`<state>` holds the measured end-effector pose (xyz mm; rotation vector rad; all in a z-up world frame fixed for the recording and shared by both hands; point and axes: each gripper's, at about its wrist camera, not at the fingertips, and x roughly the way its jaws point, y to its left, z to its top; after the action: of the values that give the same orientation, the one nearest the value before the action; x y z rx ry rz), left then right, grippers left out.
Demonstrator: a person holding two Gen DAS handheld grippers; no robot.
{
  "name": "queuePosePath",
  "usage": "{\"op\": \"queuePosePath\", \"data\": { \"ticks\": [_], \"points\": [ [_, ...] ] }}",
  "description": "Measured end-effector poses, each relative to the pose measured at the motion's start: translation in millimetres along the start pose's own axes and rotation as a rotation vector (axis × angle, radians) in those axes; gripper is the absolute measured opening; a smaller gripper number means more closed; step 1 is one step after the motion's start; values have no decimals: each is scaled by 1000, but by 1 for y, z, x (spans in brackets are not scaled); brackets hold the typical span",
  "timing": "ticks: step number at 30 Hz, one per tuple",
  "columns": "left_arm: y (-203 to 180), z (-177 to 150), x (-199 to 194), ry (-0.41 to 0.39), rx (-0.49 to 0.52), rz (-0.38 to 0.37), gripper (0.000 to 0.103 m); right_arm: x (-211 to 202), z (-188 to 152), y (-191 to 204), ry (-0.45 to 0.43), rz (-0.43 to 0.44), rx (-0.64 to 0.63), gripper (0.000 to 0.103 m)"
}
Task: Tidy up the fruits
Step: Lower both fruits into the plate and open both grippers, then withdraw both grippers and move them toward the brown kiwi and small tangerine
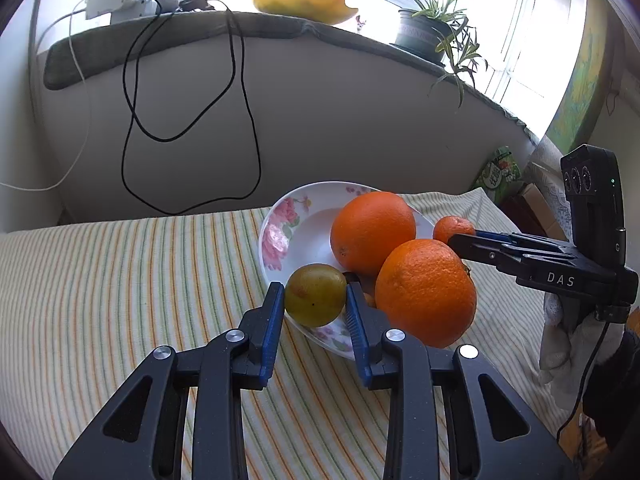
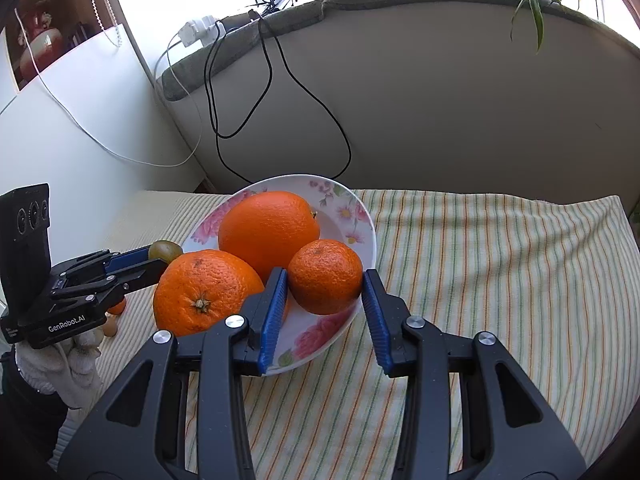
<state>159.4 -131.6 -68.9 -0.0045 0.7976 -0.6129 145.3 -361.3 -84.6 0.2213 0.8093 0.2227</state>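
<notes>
Orange fruit fills the floral plate [image 2: 362,216] on the striped tabletop [image 2: 500,264], where we hold a greenish fruit [image 1: 315,294] in our left gripper [image 1: 315,312] and a mandarin [image 2: 325,276] in our right gripper [image 2: 325,312], neither yet released, two big oranges [image 2: 269,229] between.

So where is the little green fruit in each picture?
Left wrist view: the green fruit sits low in the middle, between the left gripper fingers, at the plate's near rim.
Right wrist view: the same fruit peeks out at the left, behind the left gripper's tips.
Shared landmark: the flowered plate holding the oranges.
</notes>
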Motion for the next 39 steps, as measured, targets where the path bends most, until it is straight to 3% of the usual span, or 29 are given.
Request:
{"op": "queuePosePath", "data": {
  "ticks": [16, 21, 22, 24, 29, 33, 35, 39],
  "points": [
    [-5, 2, 3, 3, 18, 7, 30, 2, 0, 3, 1, 3, -18, 40],
    [-4, 3, 1, -4, 19, 8, 37, 2, 0, 3, 4, -4, -19, 41],
    [-4, 4, 1, -6, 21, 8, 38, 2, 0, 3, 1, -4, -19, 44],
    [-4, 4, 0, -9, 25, 11, 41, -1, 0, 4, -16, -3, -20, 66],
    [-4, 2, -1, -10, 19, 13, 41, -6, 1, 6, -28, -8, -29, 68],
    [-4, 0, -4, -9, 21, 14, 41, -10, 1, 9, -36, -16, -31, 78],
    [-4, -1, -6, -12, 18, 18, 47, -13, 1, 11, -40, -16, -32, 78],
    [-5, -1, -12, -21, 18, 21, 49, -17, 2, 16, -46, -26, -44, 79]
  ]
}}
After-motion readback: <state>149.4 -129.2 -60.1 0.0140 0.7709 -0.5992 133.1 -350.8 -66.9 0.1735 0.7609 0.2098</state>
